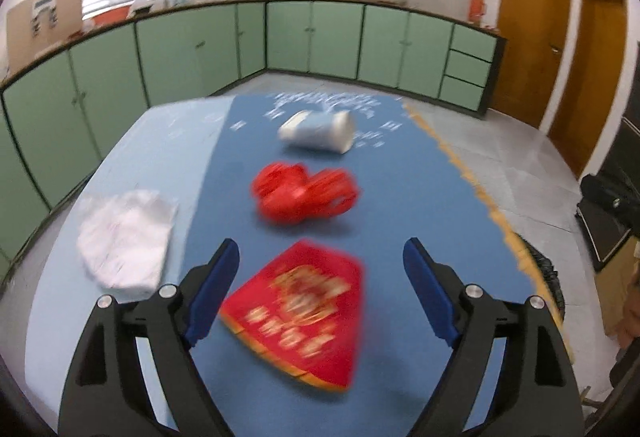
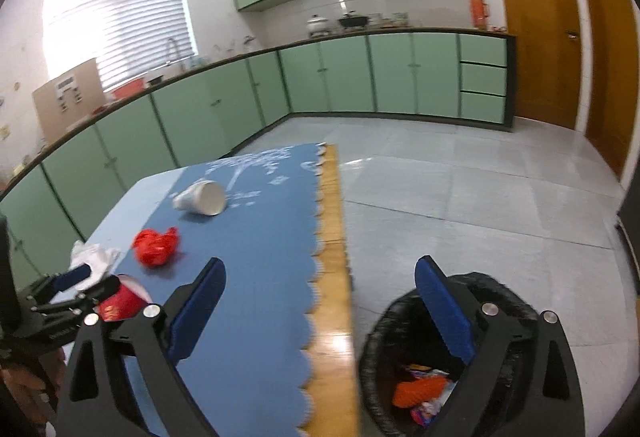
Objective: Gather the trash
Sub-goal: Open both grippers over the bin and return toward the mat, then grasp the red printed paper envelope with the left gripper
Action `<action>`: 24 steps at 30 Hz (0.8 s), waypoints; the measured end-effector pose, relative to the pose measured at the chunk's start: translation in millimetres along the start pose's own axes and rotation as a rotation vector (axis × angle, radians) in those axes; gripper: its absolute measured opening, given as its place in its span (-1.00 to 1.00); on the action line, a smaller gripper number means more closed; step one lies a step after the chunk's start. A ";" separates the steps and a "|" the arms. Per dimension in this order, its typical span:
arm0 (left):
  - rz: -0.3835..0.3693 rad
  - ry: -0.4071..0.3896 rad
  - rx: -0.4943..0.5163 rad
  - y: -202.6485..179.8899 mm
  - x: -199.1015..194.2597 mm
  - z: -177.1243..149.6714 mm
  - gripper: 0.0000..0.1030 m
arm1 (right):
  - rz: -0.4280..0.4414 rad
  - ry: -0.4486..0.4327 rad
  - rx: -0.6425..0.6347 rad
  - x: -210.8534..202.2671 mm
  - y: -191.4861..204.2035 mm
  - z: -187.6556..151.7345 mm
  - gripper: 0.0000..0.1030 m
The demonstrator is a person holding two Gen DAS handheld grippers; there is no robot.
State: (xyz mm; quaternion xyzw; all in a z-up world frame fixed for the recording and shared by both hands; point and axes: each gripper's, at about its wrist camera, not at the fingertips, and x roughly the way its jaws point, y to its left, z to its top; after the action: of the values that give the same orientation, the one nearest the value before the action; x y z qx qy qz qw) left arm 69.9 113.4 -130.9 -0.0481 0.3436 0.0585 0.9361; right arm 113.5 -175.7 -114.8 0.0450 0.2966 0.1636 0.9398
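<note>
Trash lies scattered on the blue mat (image 1: 224,173) that covers most of the wooden table (image 2: 334,237). Farthest left, on the paler part of the cover, sits a crumpled white paper (image 1: 126,239). To its right, on the darker mat, three pieces line up one behind the other: a red packet with gold print (image 1: 304,311) nearest, a crumpled red wrapper (image 1: 306,195) beyond it, and a white paper cup (image 1: 318,133) tipped on its side at the far end. All of them look blurred in the left wrist view.

Left gripper (image 1: 322,261) hangs over the red packet with its blue-padded jaws spread wide; the packet shows between them, with neither pad pressing on it. In the right wrist view this gripper appears at the left edge, just over the packet and beside the white paper.

Right gripper (image 2: 320,281) is spread wide too and holds nothing. Its left finger (image 2: 198,311) shows over the mat, its right finger (image 2: 444,311) over a bin lined with a black bag (image 2: 516,301), which stands on the tiled floor just beside the table's edge. Inside the bin lie an orange piece and some coloured wrappers (image 2: 422,387).
</note>
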 end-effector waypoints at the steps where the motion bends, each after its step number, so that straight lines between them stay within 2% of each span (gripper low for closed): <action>1: 0.001 0.005 -0.007 5.2 0.0 -3.7 0.61 | 0.018 0.008 -0.001 3.0 6.6 -1.3 0.82; 5: -0.023 0.030 -0.022 15.6 7.8 -10.6 0.66 | 0.066 0.030 -0.019 13.0 31.9 -6.4 0.82; 10: -0.067 0.061 -0.027 20.0 20.7 -20.1 0.75 | 0.084 0.045 -0.076 19.3 55.5 -7.2 0.82; 15: -0.073 0.072 -0.015 18.3 27.1 -21.2 0.80 | 0.086 0.057 -0.079 21.3 57.1 -10.1 0.82; 20: -0.095 0.105 -0.011 18.0 35.4 -23.0 0.81 | 0.082 0.068 -0.084 24.0 59.5 -11.5 0.82; 24: -0.085 0.147 -0.020 17.9 45.0 -24.8 0.79 | 0.081 0.074 -0.086 27.4 62.7 -11.6 0.82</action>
State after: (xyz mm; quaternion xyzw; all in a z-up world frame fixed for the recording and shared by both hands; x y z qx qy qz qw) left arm 85.6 131.2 -179.8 -0.0763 0.4083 0.0186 0.9095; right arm 110.4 -107.6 -127.8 0.0105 0.3220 0.2157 0.9218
